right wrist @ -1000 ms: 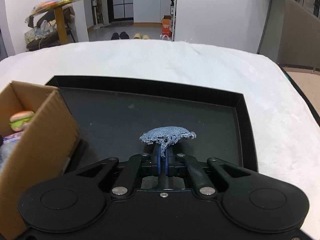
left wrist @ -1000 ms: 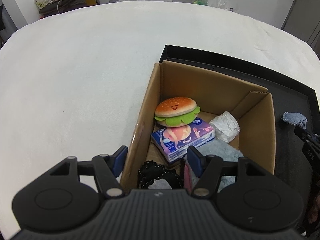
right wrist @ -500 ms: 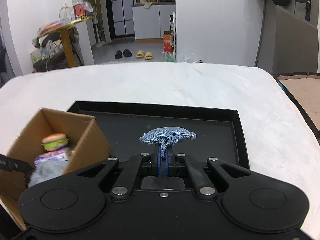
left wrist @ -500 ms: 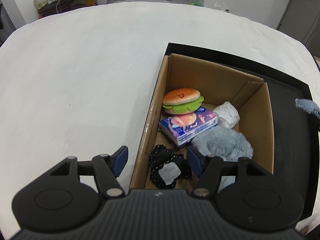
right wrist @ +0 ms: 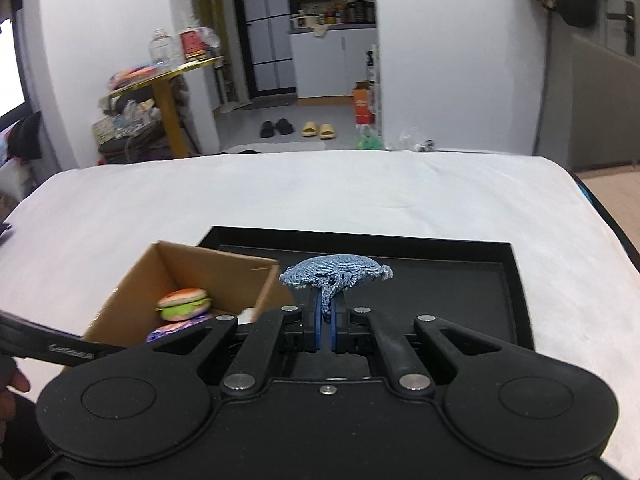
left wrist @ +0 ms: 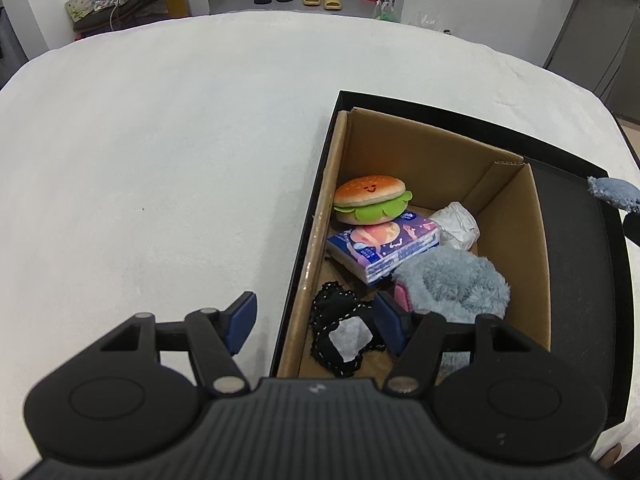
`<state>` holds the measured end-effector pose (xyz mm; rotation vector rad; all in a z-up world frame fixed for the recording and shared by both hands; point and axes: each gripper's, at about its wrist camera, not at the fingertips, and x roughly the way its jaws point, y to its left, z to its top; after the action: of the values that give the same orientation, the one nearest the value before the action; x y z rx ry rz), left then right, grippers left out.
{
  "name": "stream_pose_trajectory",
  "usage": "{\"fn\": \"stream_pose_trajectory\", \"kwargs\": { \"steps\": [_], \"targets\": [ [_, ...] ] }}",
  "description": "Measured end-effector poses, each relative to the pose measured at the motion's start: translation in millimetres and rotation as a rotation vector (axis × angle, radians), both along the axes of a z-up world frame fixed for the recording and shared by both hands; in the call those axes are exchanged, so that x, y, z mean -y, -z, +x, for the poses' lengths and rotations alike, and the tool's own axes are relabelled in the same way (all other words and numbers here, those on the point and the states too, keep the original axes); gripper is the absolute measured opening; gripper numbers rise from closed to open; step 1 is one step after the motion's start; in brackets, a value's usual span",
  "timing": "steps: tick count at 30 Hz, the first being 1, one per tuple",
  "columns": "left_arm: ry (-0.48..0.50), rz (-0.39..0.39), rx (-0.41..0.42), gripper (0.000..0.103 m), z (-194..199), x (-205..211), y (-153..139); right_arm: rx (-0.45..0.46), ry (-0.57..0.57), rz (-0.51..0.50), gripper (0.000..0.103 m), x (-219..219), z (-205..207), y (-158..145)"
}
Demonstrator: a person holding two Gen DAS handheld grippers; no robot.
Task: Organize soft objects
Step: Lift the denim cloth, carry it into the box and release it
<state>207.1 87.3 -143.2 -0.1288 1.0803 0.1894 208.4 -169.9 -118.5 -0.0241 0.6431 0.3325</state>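
Right gripper (right wrist: 326, 330): the 2 blue pads are pressed together on a hanging fold of a frayed denim patch (right wrist: 336, 276), which spreads flat above the fingertips and is held in the air over the black tray (right wrist: 516, 280), just right of the cardboard box (right wrist: 256, 280). In the left wrist view the same patch (left wrist: 614, 194) appears at the far right edge, above the tray's right side. Left gripper (left wrist: 314, 322): the jaws stand apart with nothing between the pads; they straddle the box's near left wall (left wrist: 316, 240), 1 finger over the white cloth (left wrist: 160, 160) and 1 inside the box. The box sits in the left part of the tray (left wrist: 580, 280) and holds 5 soft items: a burger plush (left wrist: 370, 204) at the far left, a tissue pack (left wrist: 384, 248) leaning just in front of it, a crumpled white wad (left wrist: 458, 226) to the right of the pack, a grey-blue fuzzy plush (left wrist: 452, 284) at the near right, and a black lace piece (left wrist: 340, 332) with a white tag at the near left. The tray rests on the white cloth, which covers the whole tabletop. A person's fingers (right wrist: 16, 384) show at the lower left of the right wrist view.
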Motion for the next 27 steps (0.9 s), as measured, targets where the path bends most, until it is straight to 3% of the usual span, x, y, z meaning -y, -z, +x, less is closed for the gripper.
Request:
{"fn": "stream_pose_trajectory", "kwargs": {
  "steps": [7, 21, 27],
  "targets": [
    [-0.001, -0.037, 0.028, 0.057, -9, -8, 0, 0.003, -0.099, -0.006, 0.004, -22, -12, -5],
    [0.002, -0.134, 0.036, 0.021, -17, -25, 9, -0.032, -0.236, -0.030, 0.005, -72, -29, -13],
    [-0.013, -0.154, 0.036, 0.014, -17, -29, 13, -0.051, -0.299, -0.048, 0.005, -85, -40, -14]
  ]
}}
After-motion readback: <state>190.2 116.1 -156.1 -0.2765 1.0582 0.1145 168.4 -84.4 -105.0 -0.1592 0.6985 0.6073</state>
